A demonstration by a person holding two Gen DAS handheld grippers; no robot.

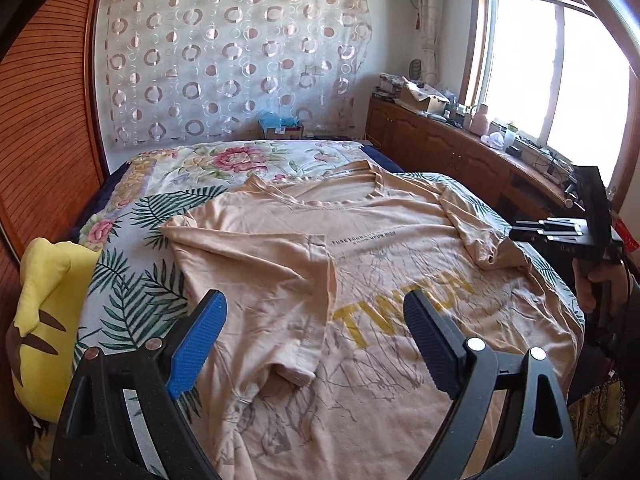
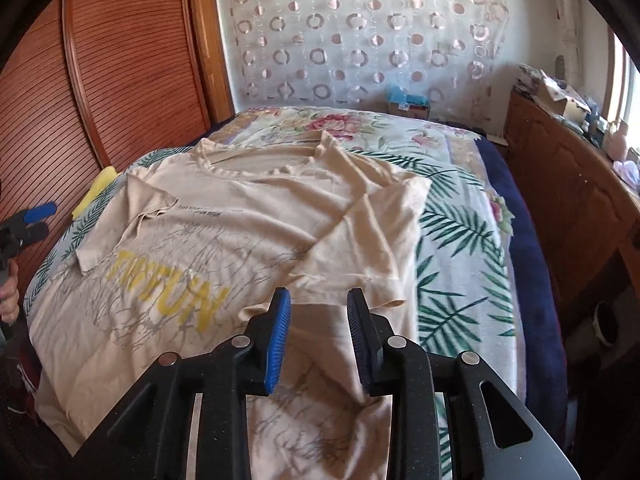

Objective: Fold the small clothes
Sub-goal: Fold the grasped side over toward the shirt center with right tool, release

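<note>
A beige T-shirt (image 1: 380, 280) with yellow lettering lies face up on the bed, collar toward the far wall; it also shows in the right wrist view (image 2: 248, 240). Both sleeves are folded in over the body. My left gripper (image 1: 316, 304) is wide open and empty above the shirt's left side. My right gripper (image 2: 319, 304) is open with a narrower gap, empty, just above the shirt's right side near the folded sleeve (image 2: 372, 248). In the left wrist view the right gripper (image 1: 560, 228) shows side-on at the shirt's right edge.
The bed has a floral and leaf-print cover (image 1: 132, 248). A yellow plush toy (image 1: 44, 320) lies at its left edge beside a wooden wardrobe (image 2: 80, 100). A wooden cabinet (image 2: 568, 200) with clutter runs along the right under the window.
</note>
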